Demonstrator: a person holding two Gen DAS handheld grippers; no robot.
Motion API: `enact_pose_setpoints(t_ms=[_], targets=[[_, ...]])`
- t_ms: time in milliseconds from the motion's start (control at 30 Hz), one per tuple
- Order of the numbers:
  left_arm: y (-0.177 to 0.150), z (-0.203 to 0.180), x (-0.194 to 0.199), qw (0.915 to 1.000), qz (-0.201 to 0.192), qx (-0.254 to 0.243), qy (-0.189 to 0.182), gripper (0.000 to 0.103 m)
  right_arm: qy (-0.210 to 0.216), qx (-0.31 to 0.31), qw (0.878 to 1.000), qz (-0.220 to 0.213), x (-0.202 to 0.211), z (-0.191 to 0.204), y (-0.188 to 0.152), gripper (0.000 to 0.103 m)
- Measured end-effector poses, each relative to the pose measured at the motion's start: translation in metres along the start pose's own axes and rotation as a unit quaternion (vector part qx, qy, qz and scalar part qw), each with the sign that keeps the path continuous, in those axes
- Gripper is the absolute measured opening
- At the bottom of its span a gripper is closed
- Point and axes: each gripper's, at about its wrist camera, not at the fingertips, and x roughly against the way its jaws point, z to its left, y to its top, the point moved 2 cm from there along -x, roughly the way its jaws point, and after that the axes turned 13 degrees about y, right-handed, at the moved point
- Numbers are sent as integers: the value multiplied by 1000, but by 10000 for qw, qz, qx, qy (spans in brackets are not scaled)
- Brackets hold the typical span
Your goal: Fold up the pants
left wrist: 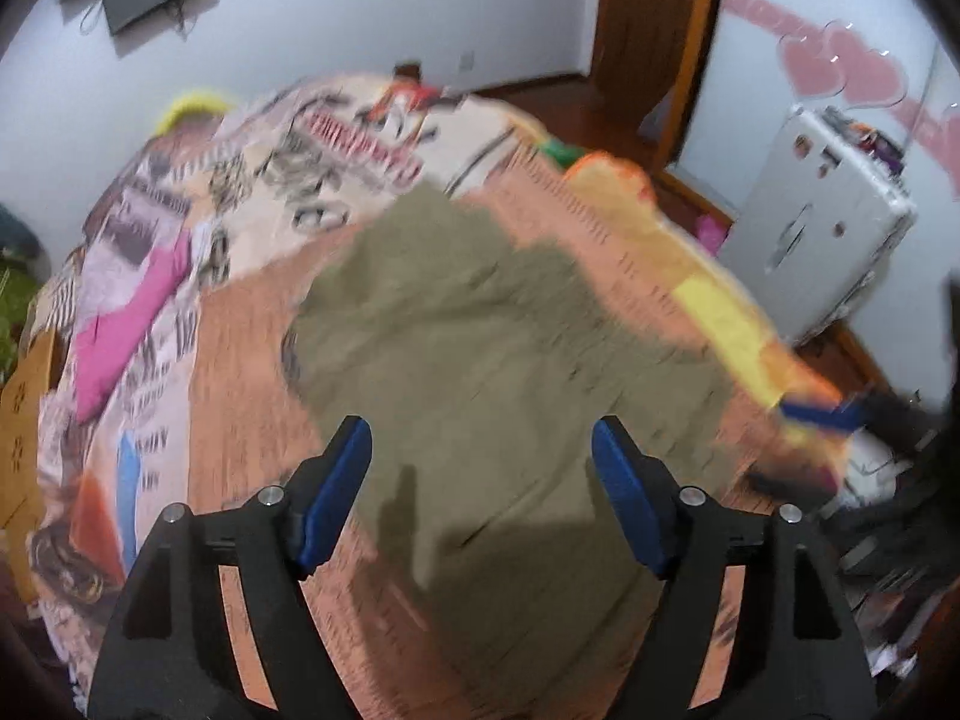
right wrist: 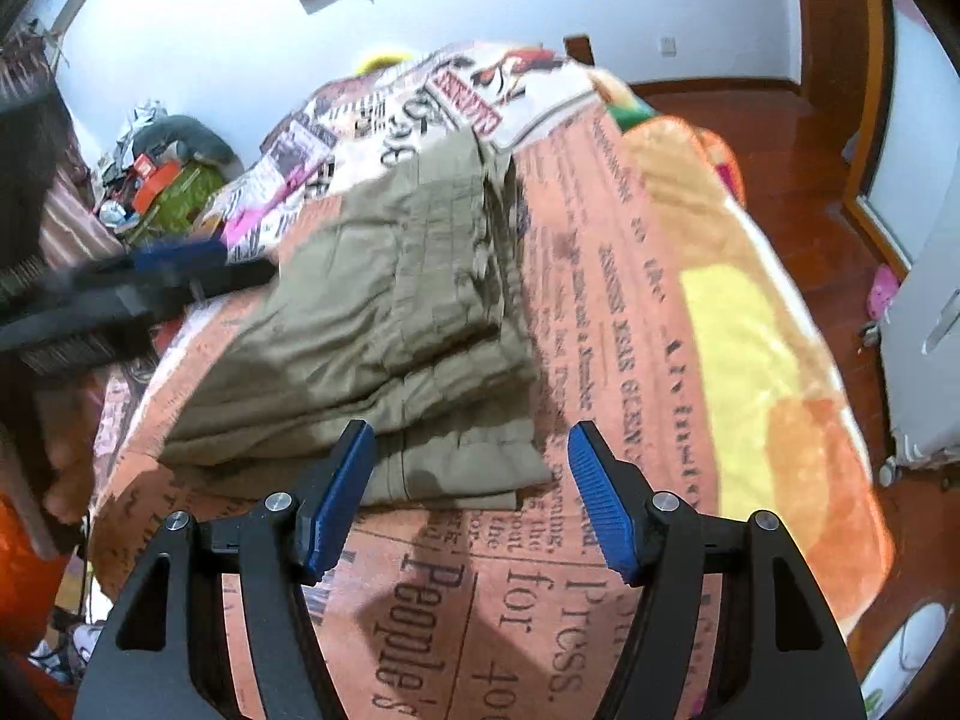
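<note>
Main risk, as I judged it: the pants (right wrist: 384, 324) already sat as a thick olive stack w/ several layers, and the top layers looked loose at the near edge. Either pair of tongs coming back in low could've snagged a flap and dragged the stack open, esp. since the blanket (right wrist: 630, 312) under it was soft and would give. A one-sided tug would prob. skew the whole bundle. Left view was badly smeared, so exact edges there were hard to place.

Left tongs (left wrist: 480, 438) stood wide open, nothing between the blue pads; in the left view the pants filled the gap just ahead of and below the tips, but no pad pressed on cloth. From the right view the left tongs (right wrist: 180, 270) showed as a dark blurred bar at the stack's far-left side, touching or not I couldn't tell.

Right tongs (right wrist: 471, 450) were also open and empty, hovering at the near edge of the stack, left pad over the bottom fold, right pad over bare blanket. The pants lay on the bed, mid-blanket, folded
</note>
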Motion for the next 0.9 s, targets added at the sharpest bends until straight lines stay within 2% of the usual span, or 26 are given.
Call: enact_pose_setpoints(t_ms=[100, 167, 267, 333, 467, 533, 567, 800, 900], targets=[[-26, -4, -17, 9992, 300, -230, 89, 76, -81, 112, 9997, -219, 9, 4, 14, 64], [-38, -7, -21, 9988, 361, -317, 137, 76, -77, 172, 9991, -379, 13, 8, 21, 71], [-36, 1, -17, 9991, 281, -302, 133, 76, -75, 176, 9985, -519, 7, 11, 30, 71], [-31, 11, -13, 9989, 170, -284, 319, 76, 28, 45, 9989, -472, -6, 7, 31, 71], [-16, 42, -19, 9973, 76, -169, 705, 76, -69, -265, 9996, -88, -38, -5, 14, 71], [-8, 55, -27, 9967, 82, -108, 806, 76, -154, -295, 9992, 199, -55, -10, 3, 71], [-1, 66, -35, 9962, 88, -55, 859, 76, -165, -281, 9993, 208, -57, -11, -1, 71], [47, 98, -79, 9957, 228, 218, 867, 76, -138, -121, 9995, 251, -56, -12, 4, 71], [65, 99, -98, 9971, 210, 212, 705, 76, -66, -193, 9995, 253, -58, -14, 3, 71]])
